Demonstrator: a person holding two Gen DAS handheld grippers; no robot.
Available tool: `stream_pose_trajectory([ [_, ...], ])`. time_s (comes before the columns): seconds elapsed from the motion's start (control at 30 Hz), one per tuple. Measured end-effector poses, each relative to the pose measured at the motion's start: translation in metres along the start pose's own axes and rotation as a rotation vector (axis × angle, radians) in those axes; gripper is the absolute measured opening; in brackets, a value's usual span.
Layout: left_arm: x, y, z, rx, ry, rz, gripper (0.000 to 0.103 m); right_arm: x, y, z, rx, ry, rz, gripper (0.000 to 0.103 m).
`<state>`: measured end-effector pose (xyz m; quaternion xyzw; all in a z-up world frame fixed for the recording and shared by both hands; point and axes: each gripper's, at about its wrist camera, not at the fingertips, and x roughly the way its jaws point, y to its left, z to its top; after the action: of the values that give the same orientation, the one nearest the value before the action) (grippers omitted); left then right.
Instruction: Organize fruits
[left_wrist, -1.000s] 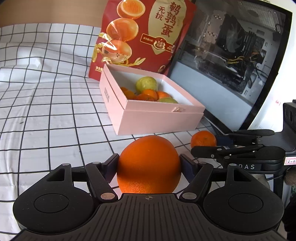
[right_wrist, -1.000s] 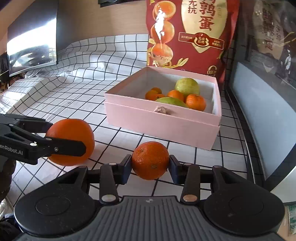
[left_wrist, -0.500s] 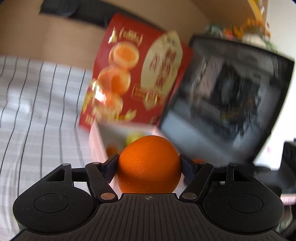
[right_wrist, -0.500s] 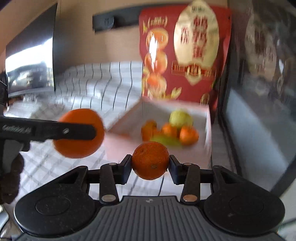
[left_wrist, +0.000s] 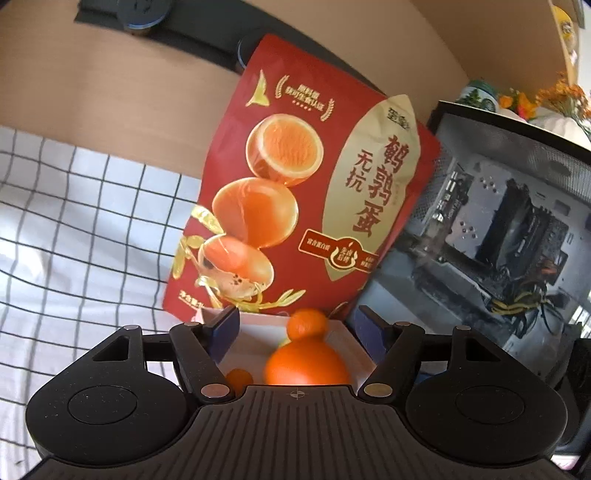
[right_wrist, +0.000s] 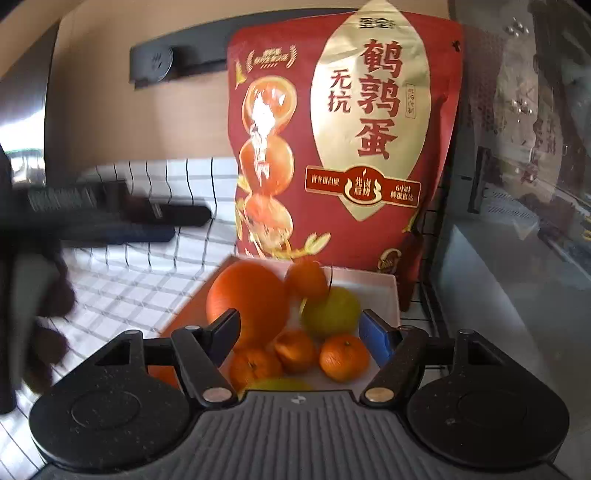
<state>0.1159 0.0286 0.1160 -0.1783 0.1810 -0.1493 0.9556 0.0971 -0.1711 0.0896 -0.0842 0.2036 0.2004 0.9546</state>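
- orange and glossy, the big orange sat at the left side of the pink box, blurred at its edges; in the left wrist view the same fruit filled the gap just past the gripper.
- a small mandarin showed blurred by the box's far wall; whether it touched anything i could not tell.
- a green fruit and three more mandarins, one of them, lay beside the big orange in the box.
- a red snack bag stood upright right behind the box, with a glass-sided computer case to the right and a checked cloth under it all.
- the left gripper hung above the box with its jaws wide apart, gripping nothing.
- the right gripper was likewise spread wide and empty, over the near fruits.
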Motion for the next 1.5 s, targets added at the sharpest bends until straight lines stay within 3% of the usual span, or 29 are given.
stream_pose_trajectory([
  [0.13,-0.032,-0.003,-0.024,0.027,0.024,0.022,0.074,-0.011,0.007,-0.018,-0.012,0.017,0.016,0.072],
  [0.3,-0.08,-0.003,-0.082,0.118,0.095,0.204,0.074,-0.033,0.02,-0.047,-0.065,0.035,-0.022,0.078],
  [0.5,-0.089,-0.001,-0.117,0.189,0.153,0.349,0.074,-0.035,0.03,-0.075,-0.029,0.154,0.031,0.079],
  [0.7,-0.072,-0.004,-0.133,0.195,0.162,0.38,0.074,-0.012,0.041,-0.092,-0.012,0.228,0.0,0.08],
  [0.8,-0.061,-0.003,-0.14,0.184,0.218,0.389,0.073,-0.008,0.04,-0.095,0.025,0.219,-0.013,0.088],
  [1.07,-0.049,-0.016,-0.146,0.222,0.237,0.46,0.074,-0.001,0.029,-0.095,0.091,0.244,-0.073,0.103],
  [1.5,-0.043,-0.019,-0.144,0.199,0.233,0.497,0.08,-0.002,0.026,-0.101,0.101,0.178,-0.097,0.103],
])
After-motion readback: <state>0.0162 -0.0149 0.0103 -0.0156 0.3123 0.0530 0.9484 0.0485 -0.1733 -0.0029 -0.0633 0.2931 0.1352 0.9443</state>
